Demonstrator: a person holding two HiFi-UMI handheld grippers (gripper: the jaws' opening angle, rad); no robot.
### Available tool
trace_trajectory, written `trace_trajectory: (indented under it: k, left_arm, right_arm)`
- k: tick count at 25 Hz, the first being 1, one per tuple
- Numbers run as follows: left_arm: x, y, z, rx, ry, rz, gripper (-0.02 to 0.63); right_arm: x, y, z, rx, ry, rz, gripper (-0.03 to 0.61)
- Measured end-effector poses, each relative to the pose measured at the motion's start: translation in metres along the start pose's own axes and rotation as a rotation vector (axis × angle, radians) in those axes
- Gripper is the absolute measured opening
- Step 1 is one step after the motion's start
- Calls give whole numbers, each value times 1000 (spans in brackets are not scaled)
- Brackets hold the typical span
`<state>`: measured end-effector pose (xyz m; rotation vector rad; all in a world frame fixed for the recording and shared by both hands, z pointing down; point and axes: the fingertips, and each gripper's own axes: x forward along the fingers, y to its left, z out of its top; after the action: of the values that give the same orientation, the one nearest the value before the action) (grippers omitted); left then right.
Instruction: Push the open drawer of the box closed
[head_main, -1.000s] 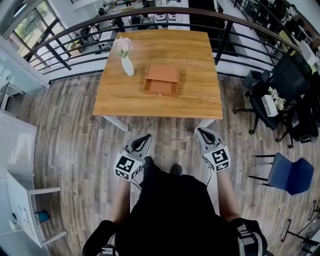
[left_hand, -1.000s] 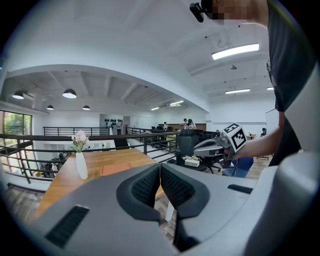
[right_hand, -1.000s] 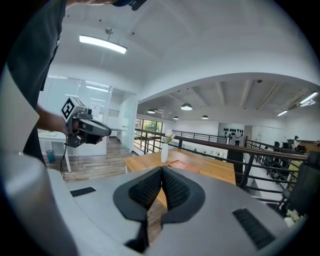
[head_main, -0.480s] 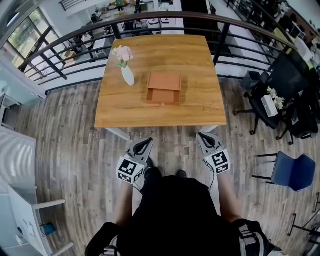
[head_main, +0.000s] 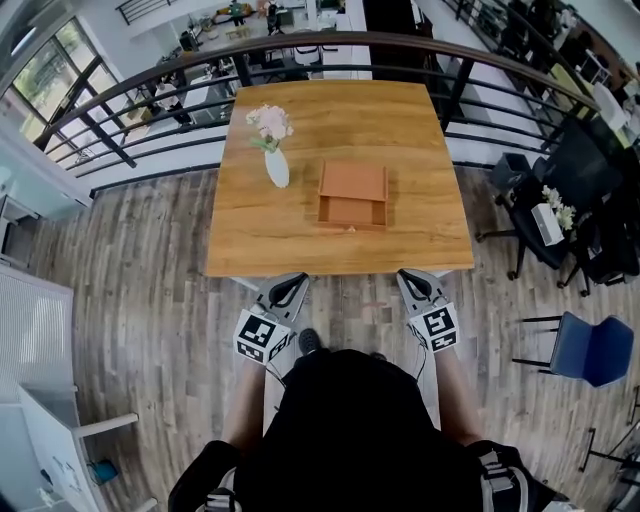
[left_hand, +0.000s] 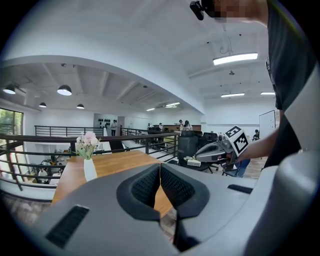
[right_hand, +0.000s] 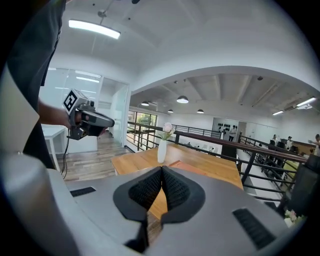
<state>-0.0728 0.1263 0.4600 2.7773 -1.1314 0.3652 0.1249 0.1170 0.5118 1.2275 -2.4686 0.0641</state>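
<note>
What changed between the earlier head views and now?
The person has stepped up to the table, so the left tool and right tool are now at its near edge. Nothing was grasped or released: both tools are shut and empty. The drawer of the box is still open, untouched; the vase stands beside it.

Looked steeply down from the head, table (head_main: 300, 232) at 12 o'clock, well apart. Looked nearly level from left gripper (head_main: 290, 284) and right gripper (head_main: 412, 281), low, near its front edge. Shared table and vase (head_main: 277, 168) across all three.
</note>
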Motion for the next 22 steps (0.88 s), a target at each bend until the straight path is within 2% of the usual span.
trace_trajectory:
  k: [14,22]
  left_arm:
    - [-24,106,2,5,-6,-52,23]
    - [-48,143,-35,-30,33,-72,23]
  right_arm:
    - [100,43,33,8,51,-20,17]
    - [140,79,27,32,66,-36,17]
